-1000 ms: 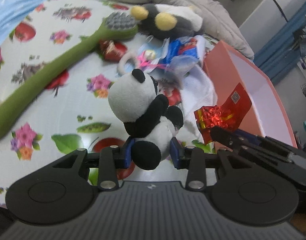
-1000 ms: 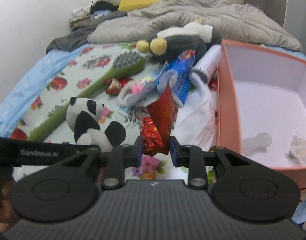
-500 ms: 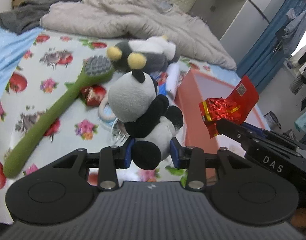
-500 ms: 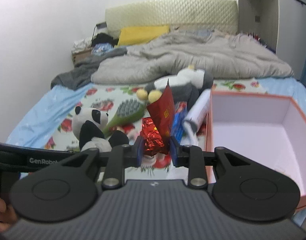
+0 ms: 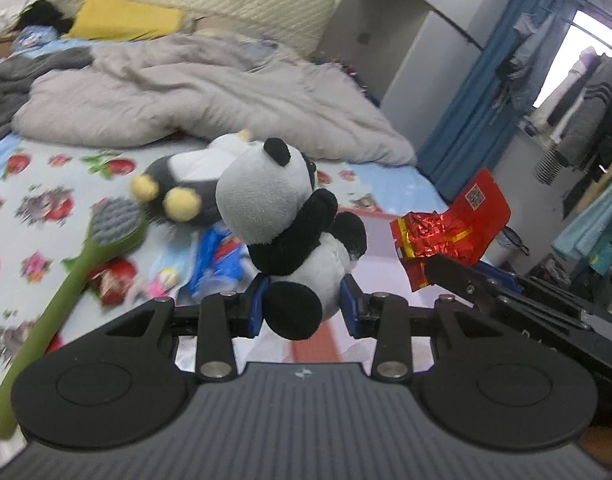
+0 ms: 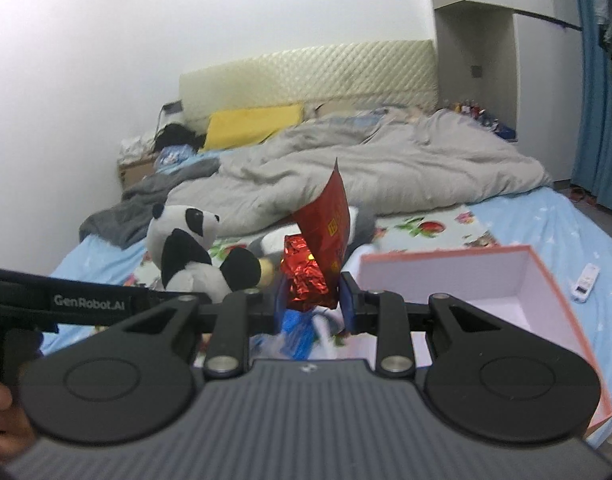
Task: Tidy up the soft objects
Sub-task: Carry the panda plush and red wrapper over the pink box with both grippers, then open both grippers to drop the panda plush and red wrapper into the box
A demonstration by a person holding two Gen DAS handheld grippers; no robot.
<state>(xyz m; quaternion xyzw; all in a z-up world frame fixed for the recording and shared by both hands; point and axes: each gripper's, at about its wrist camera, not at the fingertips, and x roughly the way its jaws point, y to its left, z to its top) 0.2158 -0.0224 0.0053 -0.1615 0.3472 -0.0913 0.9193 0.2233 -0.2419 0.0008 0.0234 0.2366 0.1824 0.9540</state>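
I have the left gripper (image 5: 302, 307) clamped on the panda (image 5: 282, 224) low in the centre of the left view, the blue pads squeezing its rump and black foot, its head standing up and leaning toward the upper middle of the frame; the right gripper (image 6: 311, 300) is closed on the red packet (image 6: 319, 256), centre of the right view, its crinkled foil end pinched between the pads and the flat red part rising above them; in the left view that packet (image 5: 449, 228) shows at centre right, just beside the panda but not touching it; both are held up clear of the bed (image 5: 38, 208); the box (image 6: 501, 276) lies open at lower right of the right view, pale inside. I judge the panda light and springy; the plush gives under the pads, so a hold on the body is safer than on a limb, which could slip out; it will drop without harm. The packet looks light, slick and crackly; foil can slide or tear, so I would keep the pinch on the bunched end rather than the thin flat edge. On the bed, left of the left view, lie a green brush (image 5: 78, 268) and a grey plush (image 5: 186, 184), both soft enough to take mid-body later.
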